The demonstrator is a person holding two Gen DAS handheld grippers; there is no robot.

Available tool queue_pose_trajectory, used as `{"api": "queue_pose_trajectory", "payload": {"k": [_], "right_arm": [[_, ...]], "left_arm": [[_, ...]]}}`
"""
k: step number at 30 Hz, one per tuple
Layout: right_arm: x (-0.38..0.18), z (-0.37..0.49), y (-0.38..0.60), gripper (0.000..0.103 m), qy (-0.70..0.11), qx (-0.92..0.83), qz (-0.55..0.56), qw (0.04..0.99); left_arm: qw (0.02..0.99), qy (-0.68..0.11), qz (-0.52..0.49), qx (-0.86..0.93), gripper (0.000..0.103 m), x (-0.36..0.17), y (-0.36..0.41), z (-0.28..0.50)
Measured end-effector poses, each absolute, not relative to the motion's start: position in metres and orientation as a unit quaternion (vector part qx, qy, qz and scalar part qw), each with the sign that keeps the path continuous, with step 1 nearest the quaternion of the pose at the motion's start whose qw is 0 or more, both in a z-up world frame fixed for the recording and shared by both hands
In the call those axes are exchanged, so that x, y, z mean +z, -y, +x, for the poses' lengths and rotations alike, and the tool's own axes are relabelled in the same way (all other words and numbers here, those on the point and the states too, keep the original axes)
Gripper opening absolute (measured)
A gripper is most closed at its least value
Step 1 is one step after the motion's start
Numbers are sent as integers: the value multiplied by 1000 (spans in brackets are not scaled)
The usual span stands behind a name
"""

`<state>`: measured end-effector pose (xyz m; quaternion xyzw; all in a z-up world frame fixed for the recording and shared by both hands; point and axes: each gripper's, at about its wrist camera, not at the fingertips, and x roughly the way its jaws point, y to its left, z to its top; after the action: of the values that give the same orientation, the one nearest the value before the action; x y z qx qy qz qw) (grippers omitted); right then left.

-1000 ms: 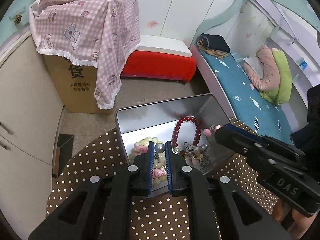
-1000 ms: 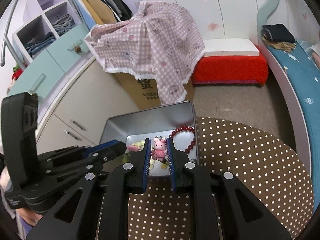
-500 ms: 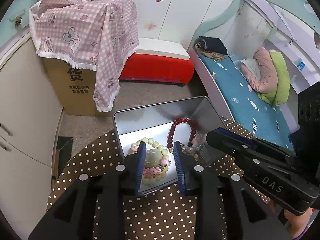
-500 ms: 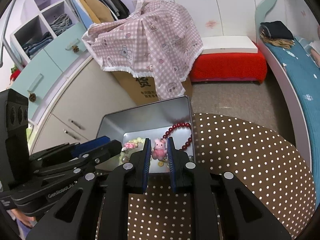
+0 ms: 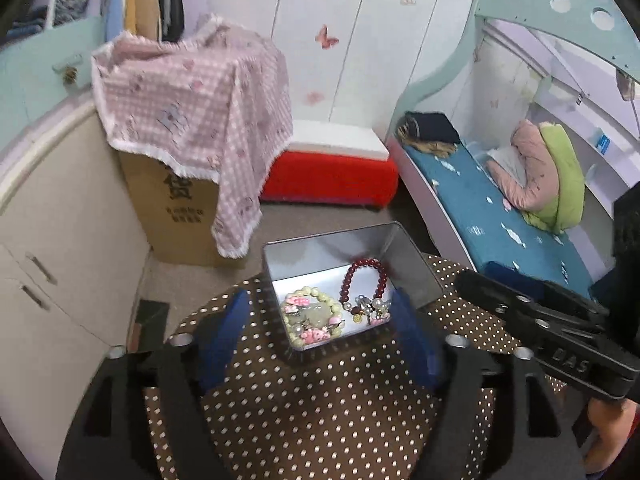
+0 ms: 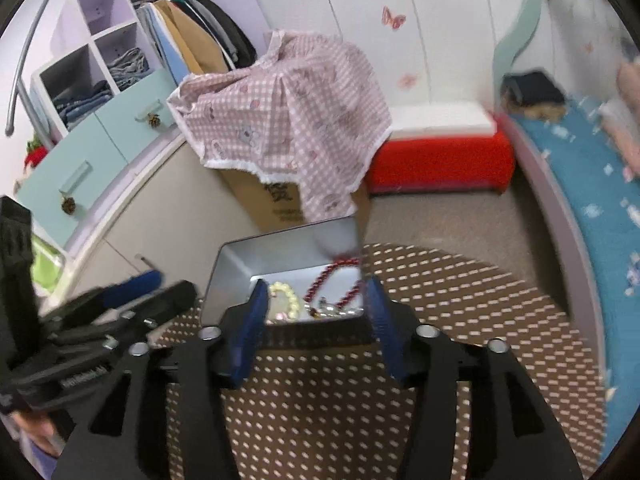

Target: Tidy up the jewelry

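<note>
An open silver tin (image 5: pixel 416 272) stands on the round brown dotted table (image 5: pixel 320 400). In it lie a pale green and pink bead bracelet (image 5: pixel 310 318), a dark red bead bracelet (image 5: pixel 364 278) and small silver and pink charms (image 5: pixel 368 308). My left gripper (image 5: pixel 320 300) hangs in front of and above the tin, jaws opening wide, nothing between them. The right gripper (image 6: pixel 316 286) is also opening over the tin's (image 6: pixel 280 248) near edge and holds nothing. The red bracelet (image 6: pixel 336 276) and pale bracelet (image 6: pixel 284 296) show past its fingers. Each gripper appears at the side of the other's view.
A cardboard box under a pink checked cloth (image 5: pixel 192 112) stands on the floor behind the table. A red bench (image 5: pixel 332 176) is beyond it, and a bed with a blue mattress (image 5: pixel 492 216) on the right. Cream cabinets (image 5: pixel 60 208) line the left.
Both grippers went from shut to wide open and drew back and up from the tin. The left released a beaded piece, the right released the pink bunny charm.
</note>
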<state>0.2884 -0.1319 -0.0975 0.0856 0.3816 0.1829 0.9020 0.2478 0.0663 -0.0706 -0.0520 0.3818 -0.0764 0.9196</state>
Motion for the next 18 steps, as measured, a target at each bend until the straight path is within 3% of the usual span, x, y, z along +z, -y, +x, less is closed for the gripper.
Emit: {"api": "queue_pose_trajectory", "payload": {"k": [5,12,18], "right_arm": [[-68,236,146,70,-343,176,65,920],[-29,153,154,83,-275,168,30,946],[0,90,153,85,-229,156,-7,961]], "left_arm": [[941,-333,-32,-58,86,-48,-63,198],[960,-272,-33,-50,96,-21,-54,126],[972,-230,-19,-49,96,1,-42,73]]}}
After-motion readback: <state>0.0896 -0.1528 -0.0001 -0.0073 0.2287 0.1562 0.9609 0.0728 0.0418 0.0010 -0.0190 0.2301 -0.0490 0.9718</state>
